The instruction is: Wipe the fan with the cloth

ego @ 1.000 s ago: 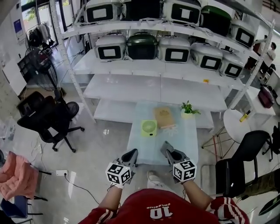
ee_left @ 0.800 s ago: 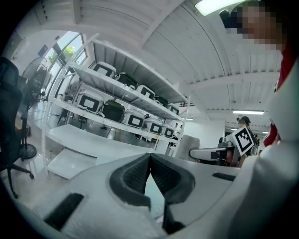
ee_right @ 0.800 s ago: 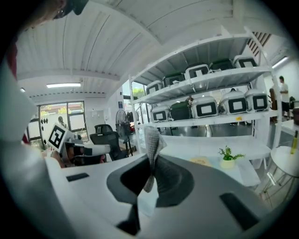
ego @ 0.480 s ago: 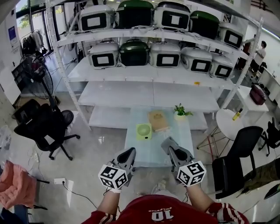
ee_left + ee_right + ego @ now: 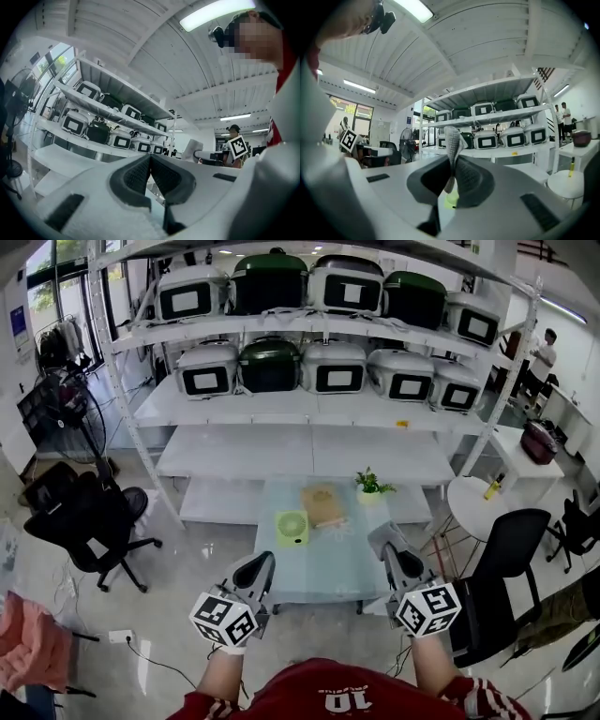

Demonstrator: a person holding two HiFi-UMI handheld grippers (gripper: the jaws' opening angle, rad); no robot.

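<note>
A small pale-green fan [image 5: 292, 527] stands on the glass table [image 5: 328, 568], left of a brown box [image 5: 322, 505]. Both grippers hover over the table's near edge, short of the fan. My left gripper [image 5: 260, 564] sits at the near left corner; in the left gripper view the left gripper [image 5: 150, 161] has its jaws pressed together with nothing between them. My right gripper [image 5: 383, 539] is right of the fan. It is shut on a grey-white waffle cloth [image 5: 453, 140] that sticks up from the right gripper [image 5: 452, 164]. The fan [image 5: 451, 201] shows green below the jaws.
A small potted plant [image 5: 368, 485] stands at the table's far right. White shelving [image 5: 300, 451] with several rice cookers rises behind the table. Black office chairs stand left [image 5: 80, 521] and right [image 5: 502, 563]. A round white side table [image 5: 478, 495] holds a yellow bottle.
The head view has tilted up, showing more of the shelving, and the table sits lower in frame. Both grippers have spread slightly apart; neither gripper's state has changed.
</note>
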